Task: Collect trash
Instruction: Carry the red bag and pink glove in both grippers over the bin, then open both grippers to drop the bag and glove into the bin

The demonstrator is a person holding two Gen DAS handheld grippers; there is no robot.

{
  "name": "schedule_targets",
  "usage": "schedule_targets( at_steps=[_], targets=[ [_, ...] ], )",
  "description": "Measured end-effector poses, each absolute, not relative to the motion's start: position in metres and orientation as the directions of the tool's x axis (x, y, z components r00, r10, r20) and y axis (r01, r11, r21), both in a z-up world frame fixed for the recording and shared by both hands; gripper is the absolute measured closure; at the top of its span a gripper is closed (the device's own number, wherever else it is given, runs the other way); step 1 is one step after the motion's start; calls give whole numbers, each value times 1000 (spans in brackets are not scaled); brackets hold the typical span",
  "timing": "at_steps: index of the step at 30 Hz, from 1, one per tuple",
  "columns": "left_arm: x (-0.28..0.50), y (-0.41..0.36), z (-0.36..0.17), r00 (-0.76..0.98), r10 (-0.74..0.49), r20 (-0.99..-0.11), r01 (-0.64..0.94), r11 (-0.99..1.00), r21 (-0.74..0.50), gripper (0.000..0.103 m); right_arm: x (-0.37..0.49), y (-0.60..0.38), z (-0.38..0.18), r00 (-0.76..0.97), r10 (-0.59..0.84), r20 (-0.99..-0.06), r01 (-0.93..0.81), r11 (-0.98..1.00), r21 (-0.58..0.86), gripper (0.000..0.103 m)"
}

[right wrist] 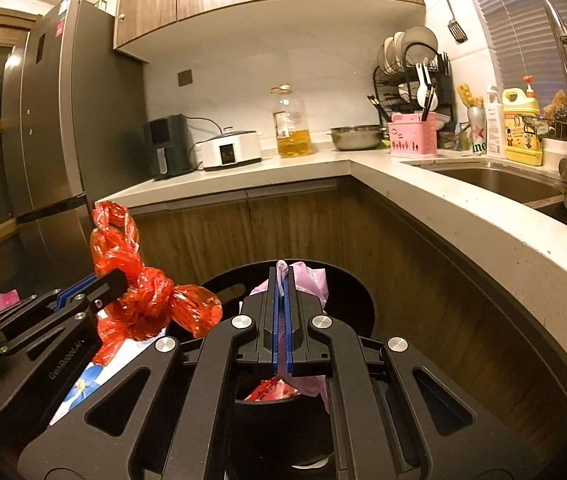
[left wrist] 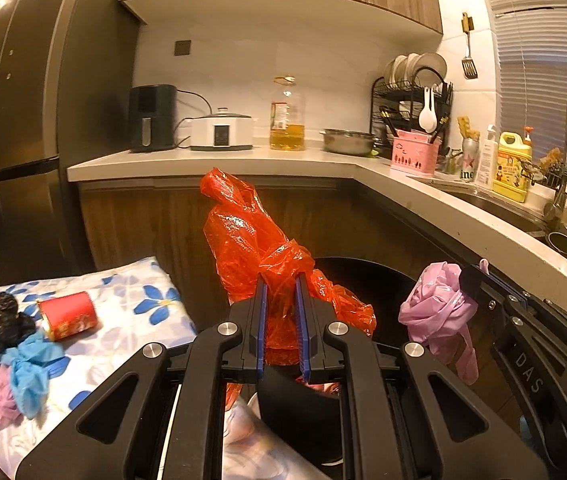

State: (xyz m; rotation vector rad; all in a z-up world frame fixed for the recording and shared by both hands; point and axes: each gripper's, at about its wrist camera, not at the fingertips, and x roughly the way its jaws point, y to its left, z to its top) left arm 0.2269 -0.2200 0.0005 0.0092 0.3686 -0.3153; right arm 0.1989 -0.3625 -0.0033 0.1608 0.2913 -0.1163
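Trash: red bag (left wrist: pixel 259 248), pink bag (right wrist: pixel 303 280)
Left claw (left wrist: pixel 279 280): clenched on red bag
Right claw (right wrist: pixel 282 280): clenched on pink bag
Risk: thin plastic may snag a claw on release, missing the black bin (right wrist: pixel 347 292)

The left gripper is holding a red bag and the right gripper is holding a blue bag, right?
Not quite. The right gripper holds a pink bag, not a blue one, as the right wrist view shows. The left gripper does hold the red bag.

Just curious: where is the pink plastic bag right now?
The pink bag is pinched in the right claw, above the black bin, beside the red bag.
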Motion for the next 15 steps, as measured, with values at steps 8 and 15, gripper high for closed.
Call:
schedule_targets(
  at_steps=[8,15],
  targets=[
    [248,-236,-14,858,-333,-391,337,940,-60,90,215,-372,-8,946,-84,-314,134,981,142,101],
    [257,-244,-25,843,-339,-418,351,935,-50,89,228,-375,-15,937,-73,-341,130,980,148,101]
  ],
)
